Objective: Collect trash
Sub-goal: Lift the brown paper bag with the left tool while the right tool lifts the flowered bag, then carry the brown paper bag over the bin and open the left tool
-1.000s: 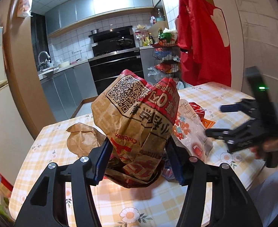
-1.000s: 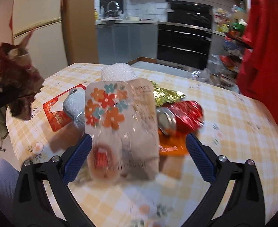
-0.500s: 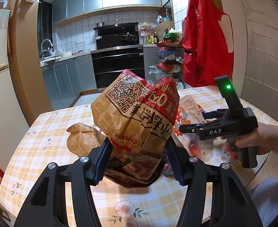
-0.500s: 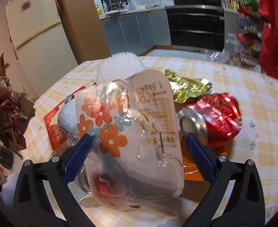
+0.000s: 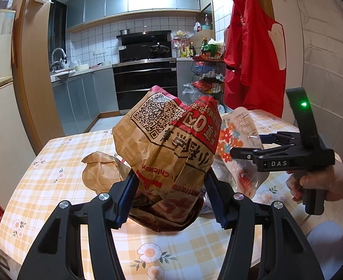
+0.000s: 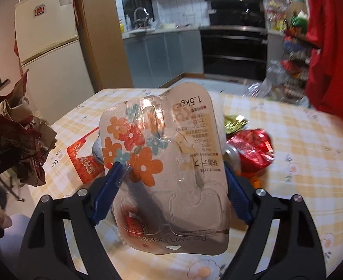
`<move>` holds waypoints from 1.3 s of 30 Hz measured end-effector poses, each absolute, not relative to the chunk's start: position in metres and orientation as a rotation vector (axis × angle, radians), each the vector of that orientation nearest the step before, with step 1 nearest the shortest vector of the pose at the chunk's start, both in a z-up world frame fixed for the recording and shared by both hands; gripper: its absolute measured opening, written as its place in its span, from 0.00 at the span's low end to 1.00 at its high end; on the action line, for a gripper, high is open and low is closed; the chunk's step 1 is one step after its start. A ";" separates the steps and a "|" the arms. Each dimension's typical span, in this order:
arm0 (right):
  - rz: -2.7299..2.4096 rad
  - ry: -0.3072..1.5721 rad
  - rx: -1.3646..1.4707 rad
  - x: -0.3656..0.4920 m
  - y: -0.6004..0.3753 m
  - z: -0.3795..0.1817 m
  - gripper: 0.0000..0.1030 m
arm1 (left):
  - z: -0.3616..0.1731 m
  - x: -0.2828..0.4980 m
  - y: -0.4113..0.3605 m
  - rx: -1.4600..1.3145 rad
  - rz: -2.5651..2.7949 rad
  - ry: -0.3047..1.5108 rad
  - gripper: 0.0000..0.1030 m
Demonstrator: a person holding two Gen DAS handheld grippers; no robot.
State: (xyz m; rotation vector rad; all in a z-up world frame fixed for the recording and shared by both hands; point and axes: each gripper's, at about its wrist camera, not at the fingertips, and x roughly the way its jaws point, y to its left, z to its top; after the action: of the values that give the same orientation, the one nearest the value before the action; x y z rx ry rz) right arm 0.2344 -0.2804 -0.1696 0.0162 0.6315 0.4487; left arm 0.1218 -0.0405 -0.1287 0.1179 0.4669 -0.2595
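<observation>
My left fingers (image 5: 127, 193) pinch crumpled paper bag (image 5: 169, 154); right fingers (image 6: 112, 184), just closing, clamp flowered blister pack (image 6: 162, 170) above counter (image 6: 311, 163).

Left gripper (image 5: 170, 197) clamps crumpled brown paper bag (image 5: 169, 154); right gripper (image 5: 247, 144) beside it around flowered blister pack (image 5: 235, 137), above checkered table (image 5: 54, 186).

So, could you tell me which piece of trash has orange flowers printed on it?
The clear blister pack between the right gripper's pads; the left gripper's paper bag shows red print.
</observation>
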 end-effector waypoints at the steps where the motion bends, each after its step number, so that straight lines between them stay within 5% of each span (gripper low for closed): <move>1: 0.431 0.618 0.015 0.228 -0.281 -0.166 0.80 | -0.127 0.118 -0.039 0.114 -0.261 0.466 0.54; 39: 0.277 0.428 0.180 0.010 -0.322 -0.108 0.80 | -0.151 -0.012 -0.037 -0.077 -0.410 0.727 0.56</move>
State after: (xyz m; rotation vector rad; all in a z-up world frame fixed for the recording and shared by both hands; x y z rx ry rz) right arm 0.0103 -0.3218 -0.1077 0.1796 0.4276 0.2767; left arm -0.0123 -0.0370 -0.1510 -0.0765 0.7275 -0.4104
